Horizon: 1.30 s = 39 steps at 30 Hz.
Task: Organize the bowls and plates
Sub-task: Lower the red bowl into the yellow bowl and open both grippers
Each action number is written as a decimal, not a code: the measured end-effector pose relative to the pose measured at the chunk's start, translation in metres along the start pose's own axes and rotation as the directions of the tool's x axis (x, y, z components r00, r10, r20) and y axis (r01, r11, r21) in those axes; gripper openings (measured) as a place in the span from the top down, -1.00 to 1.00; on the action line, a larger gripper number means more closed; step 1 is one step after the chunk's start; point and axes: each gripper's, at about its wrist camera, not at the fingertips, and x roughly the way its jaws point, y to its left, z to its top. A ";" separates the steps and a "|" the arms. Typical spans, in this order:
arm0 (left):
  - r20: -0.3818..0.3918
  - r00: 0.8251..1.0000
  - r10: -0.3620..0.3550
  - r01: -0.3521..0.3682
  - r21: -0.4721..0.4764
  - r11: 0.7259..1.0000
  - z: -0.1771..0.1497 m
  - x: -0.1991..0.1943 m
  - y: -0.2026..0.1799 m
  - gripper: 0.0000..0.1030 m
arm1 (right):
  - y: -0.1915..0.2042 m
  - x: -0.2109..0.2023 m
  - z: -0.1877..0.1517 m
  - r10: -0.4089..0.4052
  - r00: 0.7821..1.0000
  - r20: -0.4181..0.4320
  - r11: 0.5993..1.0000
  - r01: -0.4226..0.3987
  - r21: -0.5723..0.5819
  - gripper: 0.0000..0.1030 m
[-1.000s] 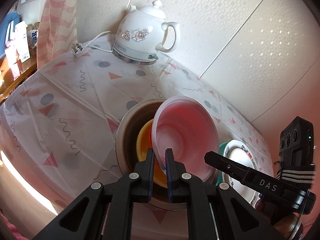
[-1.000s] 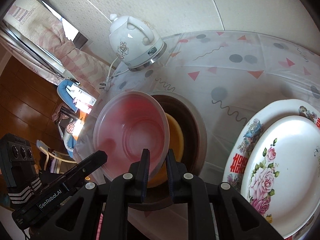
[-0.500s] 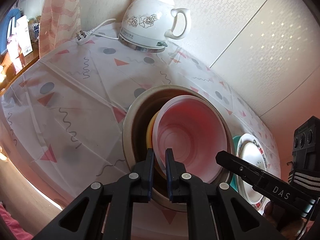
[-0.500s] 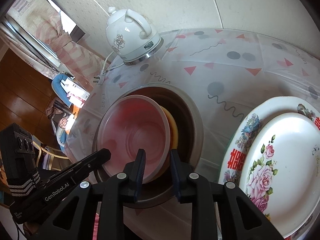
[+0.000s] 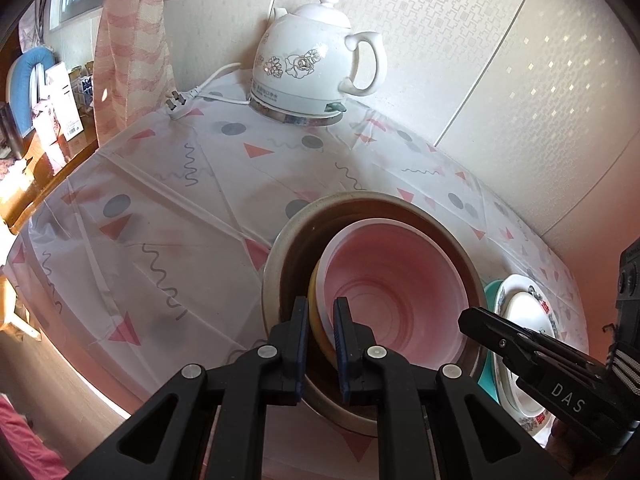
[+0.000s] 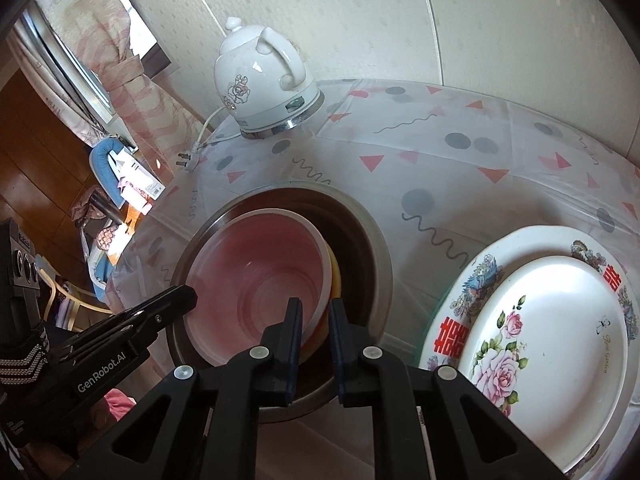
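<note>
A translucent pink bowl (image 5: pixel 392 280) (image 6: pixel 256 280) sits nested in a yellow bowl (image 5: pixel 316 308) (image 6: pixel 337 276), and both rest inside a large brown bowl (image 5: pixel 276 256) (image 6: pixel 372 240). My left gripper (image 5: pixel 321 312) straddles the near left rims of the pink and yellow bowls; its jaws are opening, though the pads still touch the rims. On the opposite side my right gripper (image 6: pixel 315 312) is shut on the same two rims. Each view shows one finger of the other gripper beside the bowls.
A stack of flowered plates (image 6: pixel 560 340) (image 5: pixel 524 308) lies right of the bowls, on a teal plate (image 5: pixel 490 292). A white kettle (image 5: pixel 312 76) (image 6: pixel 260 80) stands at the back wall, its plug (image 5: pixel 176 102) on the cloth. The table drops off at left and front.
The pink bowl, tilted up a second ago, has come down level into the yellow bowl. The right jaws widened around its rim and then closed again.
</note>
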 end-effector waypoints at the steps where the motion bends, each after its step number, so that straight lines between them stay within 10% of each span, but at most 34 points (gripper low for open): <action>1: 0.002 1.000 0.003 -0.003 0.005 1.000 0.000 0.000 0.000 0.74 | 0.000 0.000 0.000 0.005 1.000 -0.001 1.000 -0.005 0.003 0.74; 39: -0.012 0.999 0.047 -0.046 0.087 0.995 0.002 0.012 -0.012 0.69 | -0.001 0.015 0.018 -0.049 0.998 -0.032 0.999 0.049 -0.018 0.74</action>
